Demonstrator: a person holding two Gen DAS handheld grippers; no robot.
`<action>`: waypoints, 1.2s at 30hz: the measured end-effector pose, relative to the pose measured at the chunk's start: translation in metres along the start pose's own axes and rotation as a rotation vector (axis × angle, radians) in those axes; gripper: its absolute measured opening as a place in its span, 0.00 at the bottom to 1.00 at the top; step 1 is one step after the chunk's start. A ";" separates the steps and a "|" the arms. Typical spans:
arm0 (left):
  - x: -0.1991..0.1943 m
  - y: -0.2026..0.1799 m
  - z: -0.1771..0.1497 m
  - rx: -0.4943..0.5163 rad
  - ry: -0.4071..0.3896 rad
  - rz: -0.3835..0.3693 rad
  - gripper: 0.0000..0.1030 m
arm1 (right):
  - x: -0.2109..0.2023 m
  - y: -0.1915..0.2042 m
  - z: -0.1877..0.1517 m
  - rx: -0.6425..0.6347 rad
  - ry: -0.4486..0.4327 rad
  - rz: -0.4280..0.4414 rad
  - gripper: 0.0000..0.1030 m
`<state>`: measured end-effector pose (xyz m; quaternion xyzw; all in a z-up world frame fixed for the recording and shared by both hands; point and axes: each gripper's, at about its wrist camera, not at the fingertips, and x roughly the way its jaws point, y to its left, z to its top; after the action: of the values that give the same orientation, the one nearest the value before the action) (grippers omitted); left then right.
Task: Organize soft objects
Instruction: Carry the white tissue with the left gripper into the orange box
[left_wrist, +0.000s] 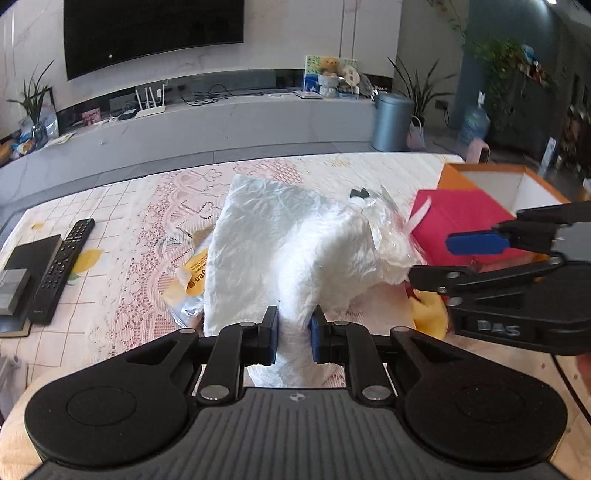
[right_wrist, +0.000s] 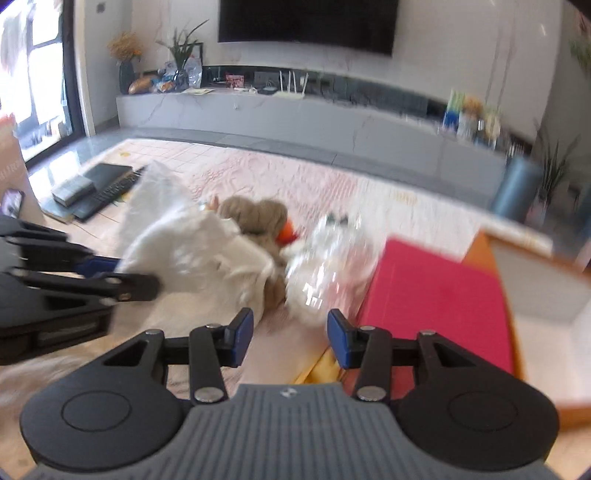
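The left gripper (left_wrist: 293, 334) was matte black, built of two flat linkage arms pinned with round silver screws to a grey ribbed housing. Two large round black discs flanked that housing, and a small pale emblem sat at its top centre. Its fingers (left_wrist: 269, 338) ended in blue pads. The right gripper (right_wrist: 290, 338) matched it in every part: black links, silver screw heads, blue-faced fingers (right_wrist: 341, 341), ribbed grey body. Seen from the left wrist camera, its black side carried raised grey lettering.

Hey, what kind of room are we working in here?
Most likely a home living room: a wall-mounted television above a long low media console, a remote control on the cloth-covered table, and potted houseplants.
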<state>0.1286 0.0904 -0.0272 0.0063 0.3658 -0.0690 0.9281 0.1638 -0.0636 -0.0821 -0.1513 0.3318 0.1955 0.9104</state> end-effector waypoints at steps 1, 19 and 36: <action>0.001 0.000 0.001 -0.007 -0.003 -0.009 0.18 | 0.007 0.003 0.003 -0.035 0.000 -0.022 0.50; 0.009 0.010 -0.003 -0.018 0.016 -0.062 0.19 | 0.062 0.004 0.010 -0.211 0.058 -0.124 0.22; -0.061 -0.041 0.046 -0.081 -0.053 -0.164 0.19 | -0.086 -0.059 0.011 -0.015 -0.225 0.034 0.19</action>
<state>0.1104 0.0544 0.0490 -0.0628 0.3429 -0.1299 0.9282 0.1365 -0.1327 -0.0087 -0.1296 0.2285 0.2294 0.9372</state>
